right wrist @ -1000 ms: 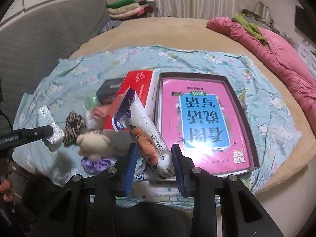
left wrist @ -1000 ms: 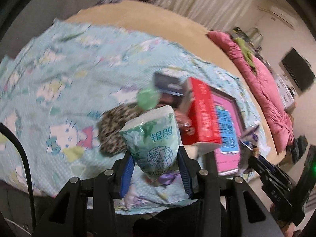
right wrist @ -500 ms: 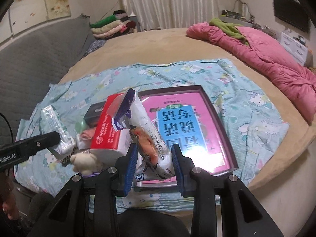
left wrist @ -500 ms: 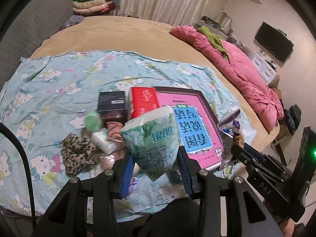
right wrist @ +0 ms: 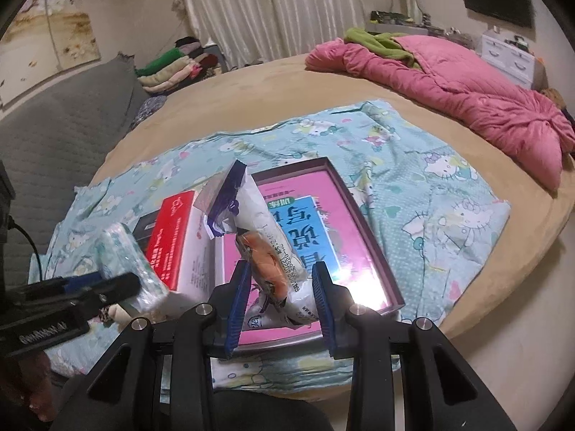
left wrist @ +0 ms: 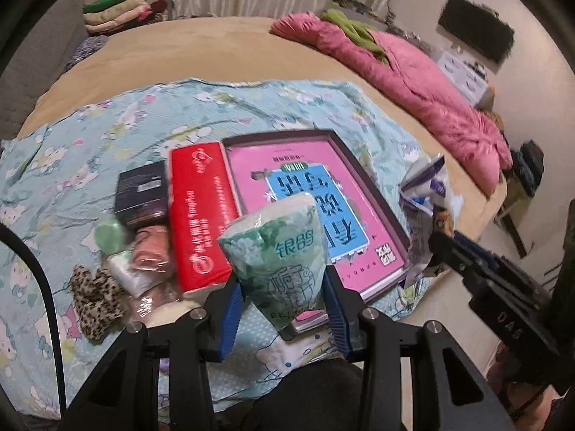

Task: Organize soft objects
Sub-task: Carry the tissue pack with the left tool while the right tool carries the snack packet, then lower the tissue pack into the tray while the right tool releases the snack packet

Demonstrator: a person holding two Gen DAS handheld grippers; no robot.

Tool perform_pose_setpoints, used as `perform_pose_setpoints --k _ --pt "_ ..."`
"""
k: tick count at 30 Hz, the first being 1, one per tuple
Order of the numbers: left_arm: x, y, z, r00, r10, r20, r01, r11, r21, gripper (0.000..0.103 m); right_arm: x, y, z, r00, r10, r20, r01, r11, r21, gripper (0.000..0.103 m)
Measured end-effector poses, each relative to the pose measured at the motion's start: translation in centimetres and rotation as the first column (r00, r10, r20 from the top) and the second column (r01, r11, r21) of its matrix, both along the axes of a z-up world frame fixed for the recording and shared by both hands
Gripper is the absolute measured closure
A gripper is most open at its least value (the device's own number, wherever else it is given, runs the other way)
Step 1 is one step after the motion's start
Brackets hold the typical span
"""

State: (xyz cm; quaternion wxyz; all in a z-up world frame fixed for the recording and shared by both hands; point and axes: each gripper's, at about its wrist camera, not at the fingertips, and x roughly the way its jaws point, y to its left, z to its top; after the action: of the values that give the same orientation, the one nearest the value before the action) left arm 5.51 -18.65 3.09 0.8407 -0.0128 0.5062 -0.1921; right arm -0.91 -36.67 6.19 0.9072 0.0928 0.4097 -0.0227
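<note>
My left gripper [left wrist: 284, 305] is shut on a green-and-white tissue pack [left wrist: 284, 258], held up over the near end of the pink tray [left wrist: 373, 186]. My right gripper [right wrist: 282, 301] is shut on a white snack packet with a purple top and an orange picture [right wrist: 262, 237], also lifted above the tray [right wrist: 359, 212]. The red box [left wrist: 197, 215] lies left of the tray. A leopard scrunchie [left wrist: 95, 292], a green round thing [left wrist: 107, 239], small wrapped packs [left wrist: 143, 262] and a dark box [left wrist: 143, 194] sit further left. Each gripper shows in the other's view, the right one [left wrist: 463, 251] and the left one [right wrist: 118, 283].
All of it lies on a light blue cartoon sheet [right wrist: 431, 194] spread over a round tan bed [right wrist: 258, 86]. A pink quilt [right wrist: 449, 82] is bunched at the far right. Folded clothes [right wrist: 172, 68] are stacked at the back left, by a grey padded headboard [right wrist: 54, 136].
Both grippers swung right and rolled level with their packs still held. The tray and red box came to the middle of the left wrist view; the scrunchie pile slid left.
</note>
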Motion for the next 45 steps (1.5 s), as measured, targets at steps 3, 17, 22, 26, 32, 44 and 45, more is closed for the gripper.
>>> perform_pose_setpoints --k 3,17,22,26,32,44,45 --pt "0.5 -1.6 -1.0 0.999 -0.034 -0.021 0.035 0.999 0.015 0.060 0.3 -0.9 -0.6 1.000 -0.023 -0.013 0.023 1.000 0.016 0.067" --pt "2.6 -6.8 -6.0 0.983 -0.129 -0.128 0.139 0.988 0.071 0.060 2.0 -4.1 -4.1 0.993 -0.091 -0.079 0.098 0.992 0.080 0.067" --pt "3.1 -7.5 -7.5 0.976 -0.137 -0.167 0.152 0.985 0.081 0.060 2.9 -4.9 -5.7 0.987 -0.110 -0.119 0.121 0.989 0.087 0.067" --pt "3.3 -8.0 -8.5 0.971 -0.143 -0.190 0.162 0.983 0.086 0.060 3.5 -5.0 -7.0 0.979 -0.120 -0.163 0.132 0.989 0.065 0.067" --pt "3.5 -8.3 -9.2 0.966 -0.143 -0.213 0.164 0.983 0.086 0.060 4.3 -5.3 -8.5 0.971 -0.138 -0.197 0.144 0.990 0.015 0.067" --pt "3.7 -8.3 -10.2 0.963 -0.140 -0.231 0.165 0.982 0.091 0.059 5.3 -5.9 -10.9 0.948 -0.178 -0.264 0.165 0.984 -0.069 0.065" --pt "3.7 -8.3 -10.2 0.963 -0.141 -0.231 0.165 0.982 0.090 0.059 5.3 -5.9 -11.1 0.947 -0.180 -0.265 0.166 0.983 -0.073 0.065"
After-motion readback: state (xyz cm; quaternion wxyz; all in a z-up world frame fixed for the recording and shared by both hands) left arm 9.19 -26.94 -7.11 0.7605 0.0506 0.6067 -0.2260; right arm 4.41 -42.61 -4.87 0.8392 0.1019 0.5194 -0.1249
